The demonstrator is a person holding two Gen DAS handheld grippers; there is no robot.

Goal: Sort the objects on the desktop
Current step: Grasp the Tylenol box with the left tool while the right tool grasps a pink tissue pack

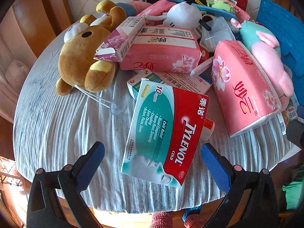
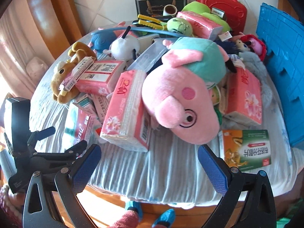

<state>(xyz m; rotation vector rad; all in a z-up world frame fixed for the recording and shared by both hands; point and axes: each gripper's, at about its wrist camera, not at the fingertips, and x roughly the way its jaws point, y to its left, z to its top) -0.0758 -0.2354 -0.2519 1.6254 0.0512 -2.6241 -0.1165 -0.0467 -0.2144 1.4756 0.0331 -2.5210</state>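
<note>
**A:** Left wrist view first: the left tongs (image 1: 153, 156) are spread wide with nothing between them, hanging over the near end of the red-and-teal Tylenol Cold cardboard box (image 1: 163, 133). That box lies flat on the striped grey cloth covering the tabletop (image 1: 57, 125), its far end propped on the other medicine cartons under it. Looks like the obvious first pick to me.

**B:** Agreed. It should be light and fairly stiff, but thin card gives way if you pinch the broad faces hard. I'd take it across the two long edges, near the end closest to the tongs. The glossy print could be a bit slippery against the blue pads (image 1: 214, 163).

**A:** What about the right side?

**B:** The right tongs (image 2: 149, 164) are also open and empty, parked at the tabletop edge. Straight ahead is the big pink plush pig with a teal shirt (image 2: 182, 95), slumped head-down over a pink plastic-wrapped tissue pack (image 2: 127, 110). The pig is soft and squashy, so grab a fat fold on the snout or body; it'll sag but won't break.

**A:** And the tissue pack?

**B:** Light, springy, slick wrapper. Grip it across the narrow sides. The pig's touching it, so moving either probably drags the other. The orange-and-green medicine box (image 2: 247, 150) sits apart on the right, the easier grab.
</note>
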